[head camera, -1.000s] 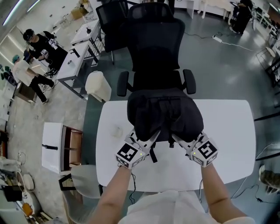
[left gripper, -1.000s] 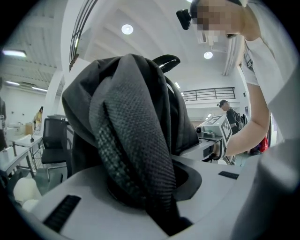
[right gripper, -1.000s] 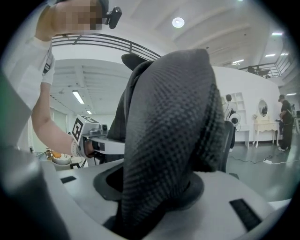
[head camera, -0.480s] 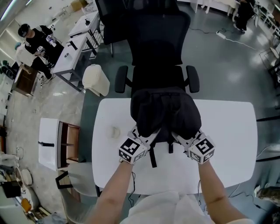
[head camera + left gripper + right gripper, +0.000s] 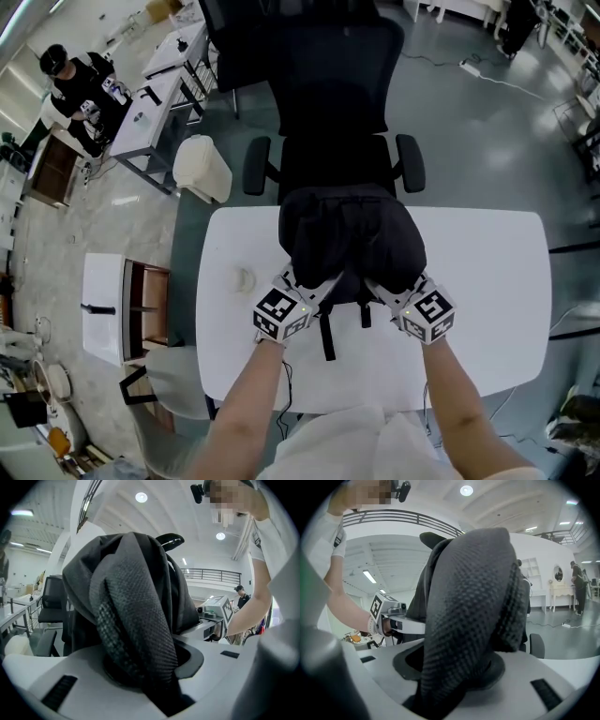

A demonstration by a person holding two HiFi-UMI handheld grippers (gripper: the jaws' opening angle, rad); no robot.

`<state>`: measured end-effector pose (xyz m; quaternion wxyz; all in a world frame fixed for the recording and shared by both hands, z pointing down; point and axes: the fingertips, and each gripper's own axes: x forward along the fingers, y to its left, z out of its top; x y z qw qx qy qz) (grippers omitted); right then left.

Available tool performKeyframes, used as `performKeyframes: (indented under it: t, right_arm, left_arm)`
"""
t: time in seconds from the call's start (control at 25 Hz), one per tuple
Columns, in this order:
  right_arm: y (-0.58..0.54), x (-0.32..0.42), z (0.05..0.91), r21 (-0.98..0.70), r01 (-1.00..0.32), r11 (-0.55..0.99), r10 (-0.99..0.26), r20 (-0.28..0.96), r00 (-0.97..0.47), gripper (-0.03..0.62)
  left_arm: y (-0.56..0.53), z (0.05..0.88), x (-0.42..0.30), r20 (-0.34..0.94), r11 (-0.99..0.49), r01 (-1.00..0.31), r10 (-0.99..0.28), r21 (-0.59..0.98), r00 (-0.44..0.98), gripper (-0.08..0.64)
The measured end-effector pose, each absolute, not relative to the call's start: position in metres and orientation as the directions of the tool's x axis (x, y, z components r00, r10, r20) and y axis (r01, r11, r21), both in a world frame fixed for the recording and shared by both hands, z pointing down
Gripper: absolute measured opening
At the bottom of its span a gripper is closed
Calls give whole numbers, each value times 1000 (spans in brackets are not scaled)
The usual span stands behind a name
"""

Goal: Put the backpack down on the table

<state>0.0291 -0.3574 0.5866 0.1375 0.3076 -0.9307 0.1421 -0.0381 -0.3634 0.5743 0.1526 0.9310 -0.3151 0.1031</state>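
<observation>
Looks along the right tongs (image 5: 449, 681), pale grey, low in frame. Clamped between them: a black mesh shoulder strap (image 5: 473, 606), arching up, filling the centre, pinched narrow at the gap. Behind it, dark backpack (image 5: 425, 588) fabric. At left, the left tongs (image 5: 407, 623) with marker cube (image 5: 377, 606), roughly level, reaching into the backpack's side; bare forearm (image 5: 347, 602) behind, white sleeve (image 5: 328, 541) above. At right, a black chair arm (image 5: 536, 649). Grey floor (image 5: 572, 644) beyond the chair arm, glossy. Far right, people (image 5: 576, 585) standing near white furniture (image 5: 561, 591). Overhead, round ceiling lights (image 5: 466, 490) and a dark railing (image 5: 408, 517).
</observation>
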Motion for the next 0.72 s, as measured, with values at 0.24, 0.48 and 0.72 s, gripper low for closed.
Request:
performKeyframes:
  t: [0.24,0.48,0.72]
  right_arm:
    - [-358,29,588,-179,-612,771,-530,353,-771,210]
    - [-356,31,590,-176,-616,768,-531,361,-766,219]
    - [-357,31,591,-177,-617,767,-534,358,-766,222]
  left_arm:
    - [-365,576,-38,289,-766,-598,-533,235,795,153]
    - [-367,574,-39,246,-726,-627,-577,281,779,175]
    - [-365,574,-35,250,-749,-606,-553,270,795,173]
